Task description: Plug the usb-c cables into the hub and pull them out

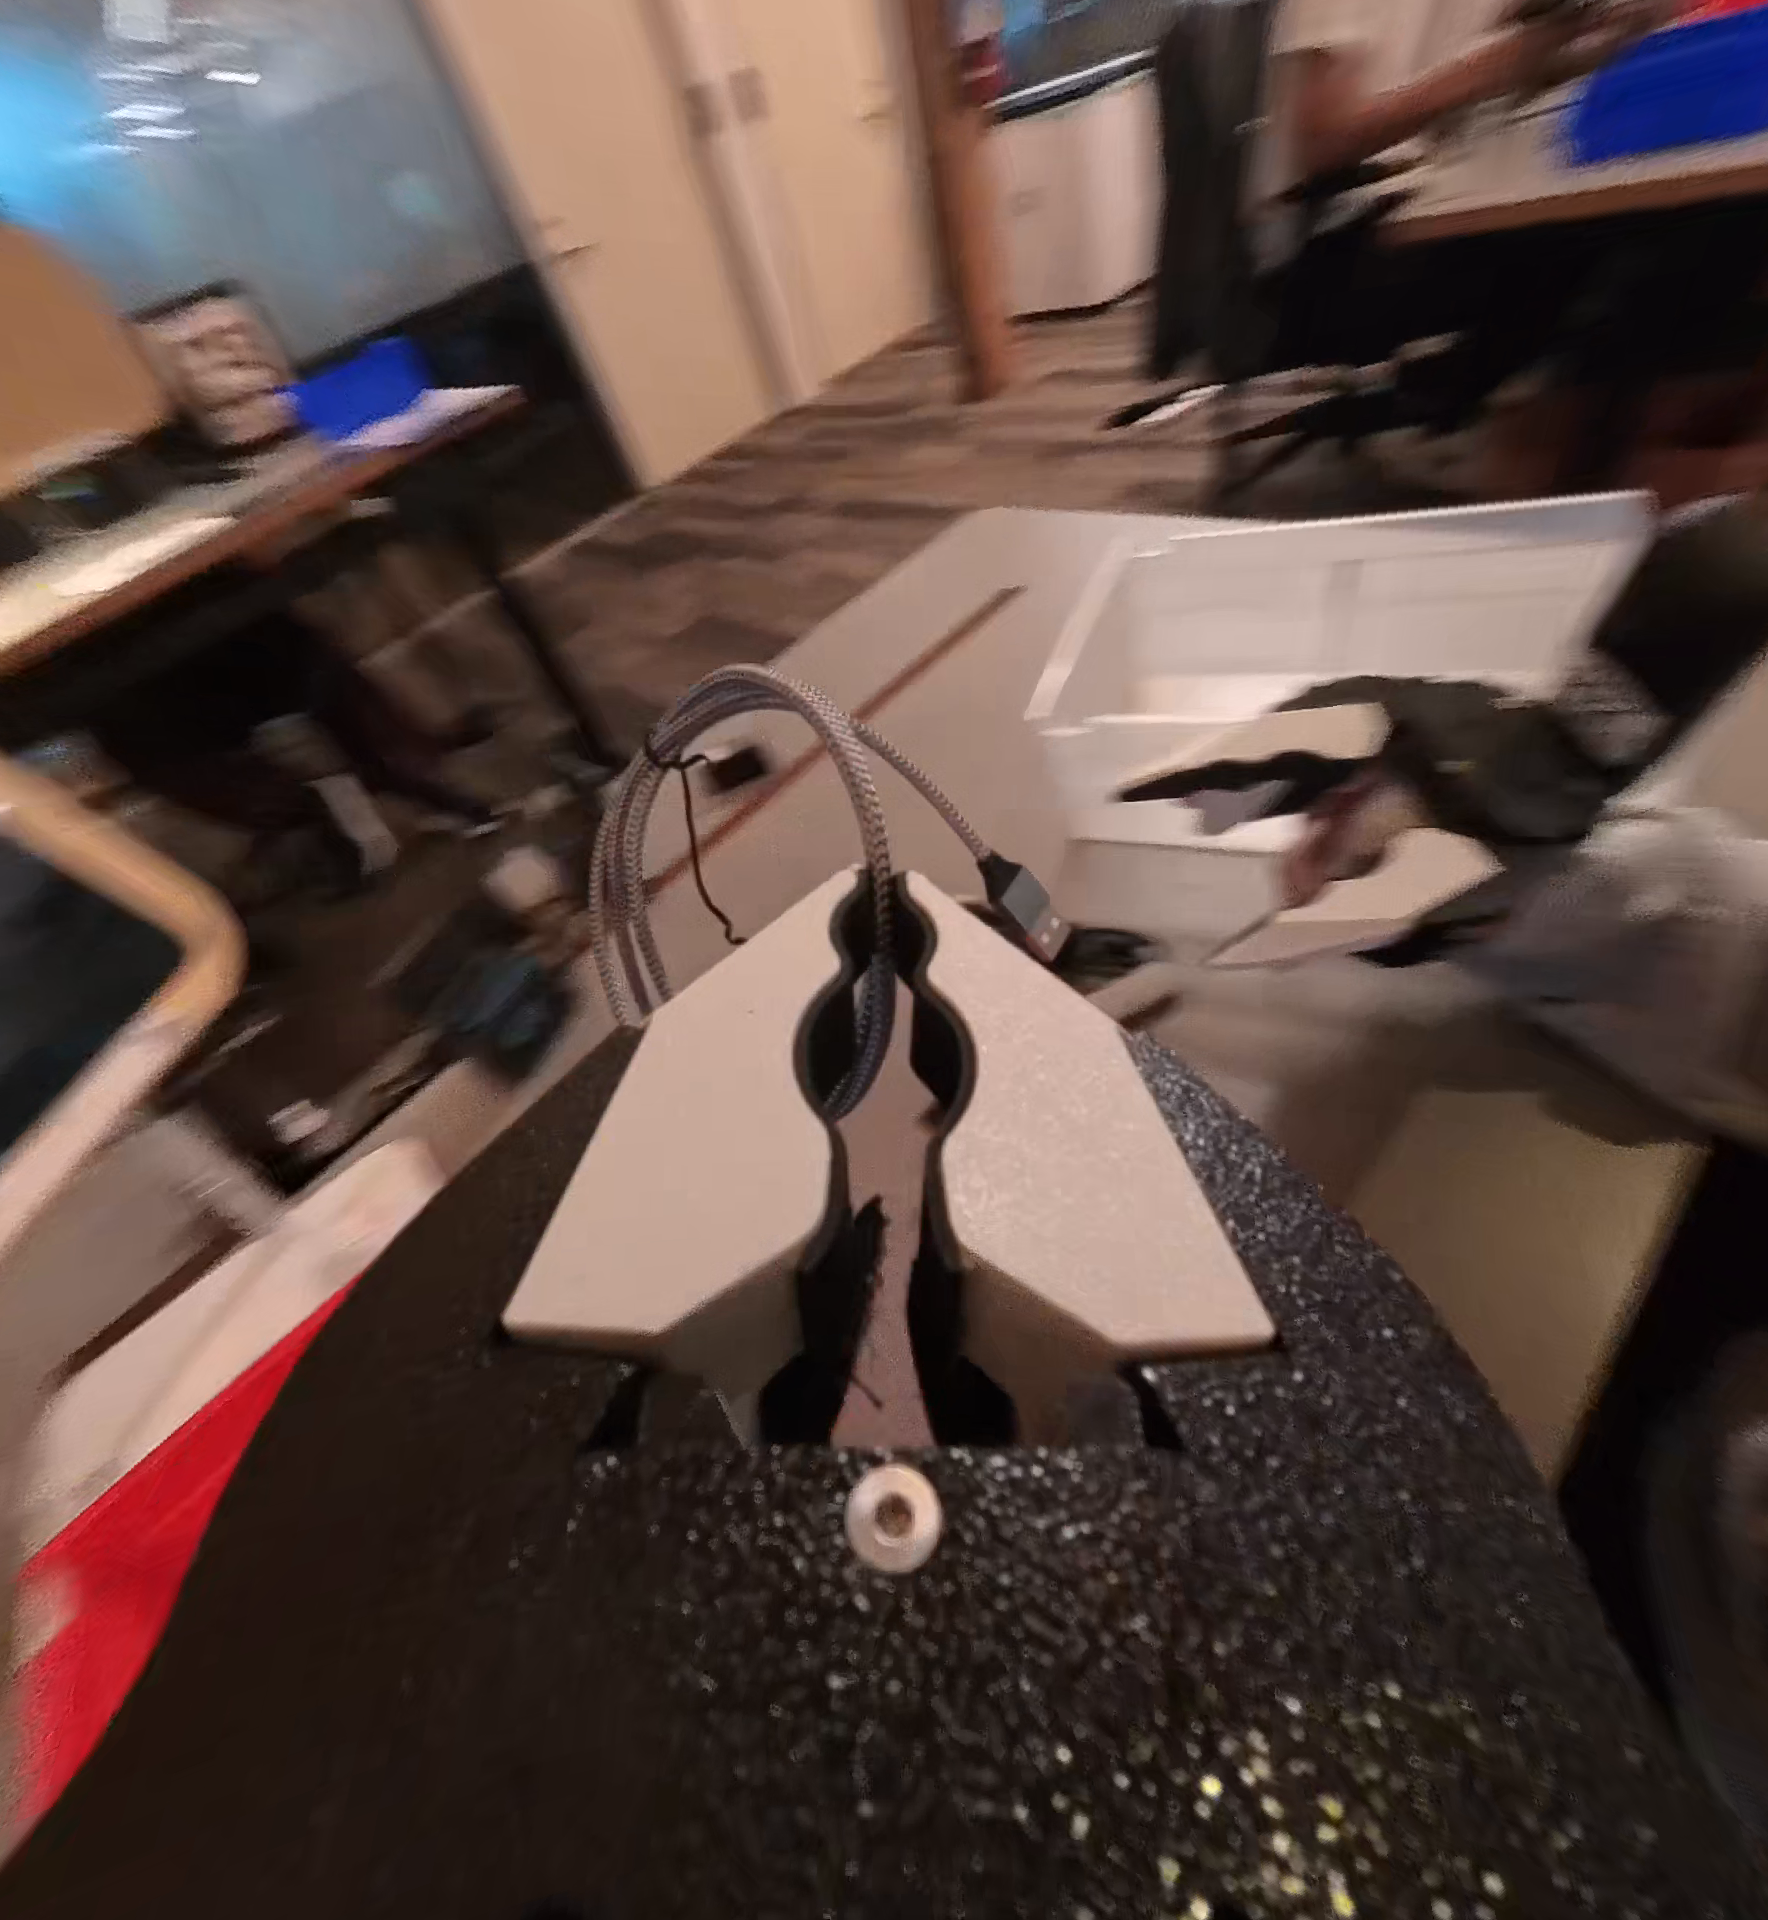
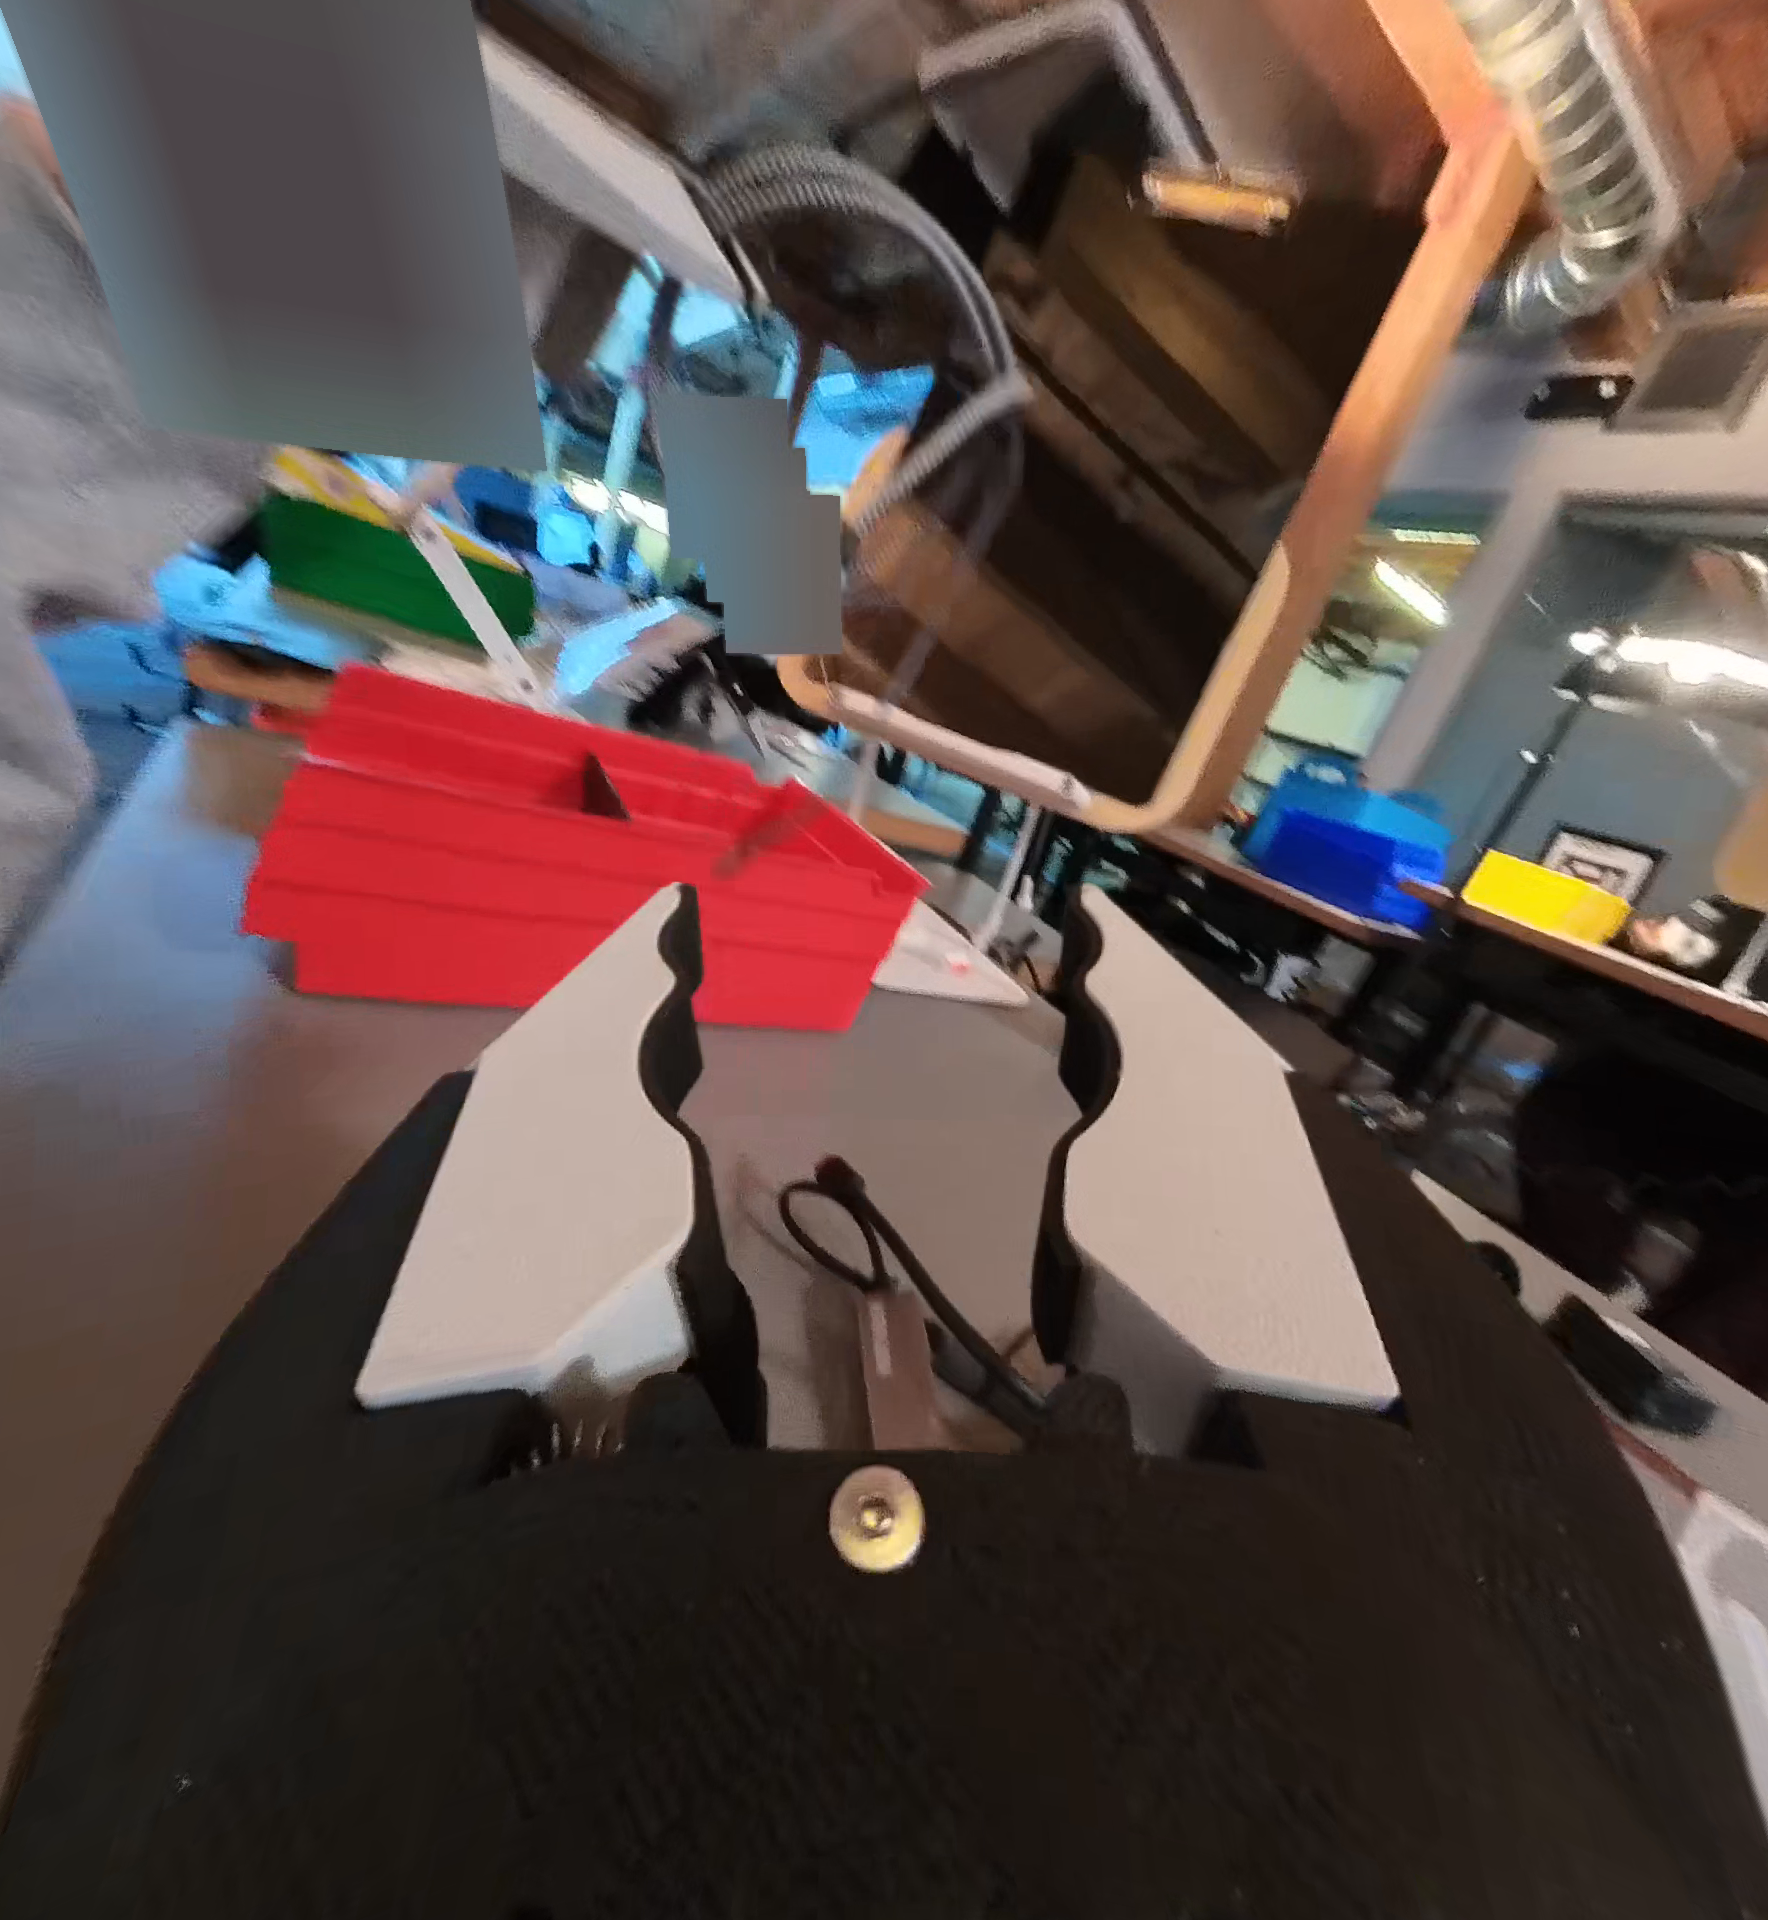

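Hub (image 2: 895,1371) lies lengthwise between my right gripper's (image 2: 880,925) wide-apart fingers, near their base; my left gripper (image 1: 885,883) clamps the braided cable (image 1: 755,717) aloft, farther off.

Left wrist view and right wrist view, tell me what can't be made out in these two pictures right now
- Hub, right wrist view: a brownish bar between the open right gripper fingers, its near end cut off by the gripper body; ports not visible.
- Braided cable, left wrist view: pinched in the left gripper; the end below the fingers is hidden, and the plug tip is blurred.
- Background, both views: motion blur.
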The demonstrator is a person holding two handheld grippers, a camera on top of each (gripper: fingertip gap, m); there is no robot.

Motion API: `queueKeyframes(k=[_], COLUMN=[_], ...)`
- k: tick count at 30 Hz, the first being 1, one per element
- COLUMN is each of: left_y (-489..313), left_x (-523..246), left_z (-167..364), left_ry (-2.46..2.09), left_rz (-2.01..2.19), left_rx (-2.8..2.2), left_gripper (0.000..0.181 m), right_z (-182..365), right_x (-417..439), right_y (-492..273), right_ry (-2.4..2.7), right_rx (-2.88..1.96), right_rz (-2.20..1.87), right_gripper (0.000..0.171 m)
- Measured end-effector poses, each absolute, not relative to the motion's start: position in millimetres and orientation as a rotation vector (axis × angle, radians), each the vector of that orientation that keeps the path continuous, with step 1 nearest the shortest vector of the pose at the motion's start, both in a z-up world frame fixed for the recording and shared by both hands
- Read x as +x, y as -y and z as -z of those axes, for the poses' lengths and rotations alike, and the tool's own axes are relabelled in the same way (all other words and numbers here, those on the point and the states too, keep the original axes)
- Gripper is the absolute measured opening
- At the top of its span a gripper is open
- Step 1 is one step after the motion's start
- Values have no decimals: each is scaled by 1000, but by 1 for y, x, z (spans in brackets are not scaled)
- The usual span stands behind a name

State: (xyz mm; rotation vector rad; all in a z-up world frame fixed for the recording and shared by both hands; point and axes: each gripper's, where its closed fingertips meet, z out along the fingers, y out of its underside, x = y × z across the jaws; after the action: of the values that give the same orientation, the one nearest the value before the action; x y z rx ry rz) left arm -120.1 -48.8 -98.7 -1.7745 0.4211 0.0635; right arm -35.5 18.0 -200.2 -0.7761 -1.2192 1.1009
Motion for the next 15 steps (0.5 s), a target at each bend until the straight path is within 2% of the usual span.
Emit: queueKeyframes(k=[4, 8, 9, 13, 15], left_y=[35, 33, 32, 30, 21], left_x=[-55, -22, -17, -7, -14], left_z=[122, 150, 156, 174, 174], left_ry=[-634, -773, -794, -844, -765], left_rz=[342, 591, 629, 707, 671], left_rx=[-1782, -1826, -1834, -1842, -1838], left_gripper=[0, 0, 0, 1, 1], right_z=[186, 182, 184, 196, 202], right_x=[-25, -22, -22, -26, -30], right_y=[-13, -23, -24, -26, -36], right_ry=[1170, 1128, 1137, 1195, 1191], right_rx=[-742, -790, -800, -843, -898], right_rz=[-1264, -1364, -1374, -1352, -1289], right_gripper=[83, 78, 72, 13, 8])
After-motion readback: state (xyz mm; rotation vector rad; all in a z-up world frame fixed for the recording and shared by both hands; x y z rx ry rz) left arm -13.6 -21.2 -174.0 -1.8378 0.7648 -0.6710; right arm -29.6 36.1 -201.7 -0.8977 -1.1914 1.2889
